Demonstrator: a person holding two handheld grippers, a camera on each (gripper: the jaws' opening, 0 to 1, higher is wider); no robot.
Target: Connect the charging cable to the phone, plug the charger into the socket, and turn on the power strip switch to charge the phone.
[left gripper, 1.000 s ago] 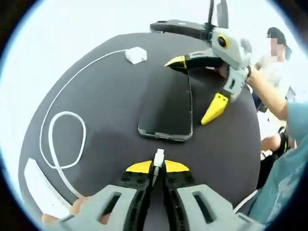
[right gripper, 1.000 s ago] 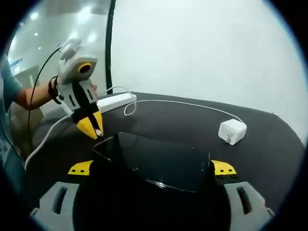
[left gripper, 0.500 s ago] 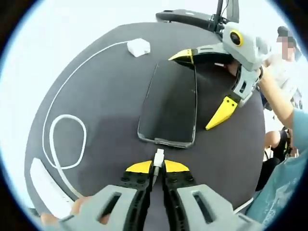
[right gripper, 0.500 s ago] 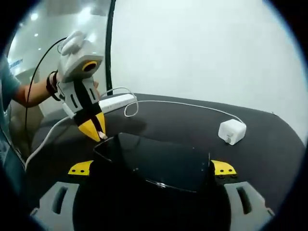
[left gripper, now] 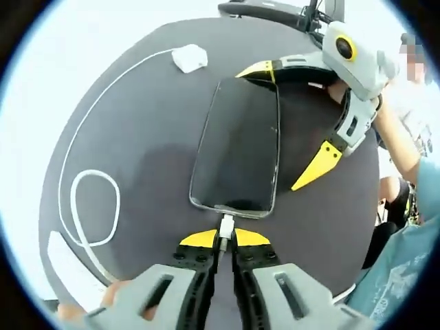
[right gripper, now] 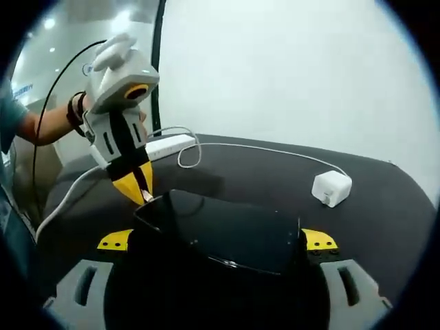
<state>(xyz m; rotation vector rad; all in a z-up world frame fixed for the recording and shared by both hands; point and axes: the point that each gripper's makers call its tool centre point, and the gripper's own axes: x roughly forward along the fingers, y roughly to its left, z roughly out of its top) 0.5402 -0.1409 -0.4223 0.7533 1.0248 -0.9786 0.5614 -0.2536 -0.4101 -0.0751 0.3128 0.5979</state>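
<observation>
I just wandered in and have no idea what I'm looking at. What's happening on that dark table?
A person is working two handheld grippers. The left gripper pinches the white plug of a charging cable and has it right at the phone edge, at its port. The right gripper straddles the phone, steadying it. The white charger lies loose on the table, not yet in the power strip.

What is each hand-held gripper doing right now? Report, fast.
Left hand-held gripper: shut on the cable plug, at the phone edge.
Right hand-held gripper: jaws either side of the phone, steadying it.
</observation>
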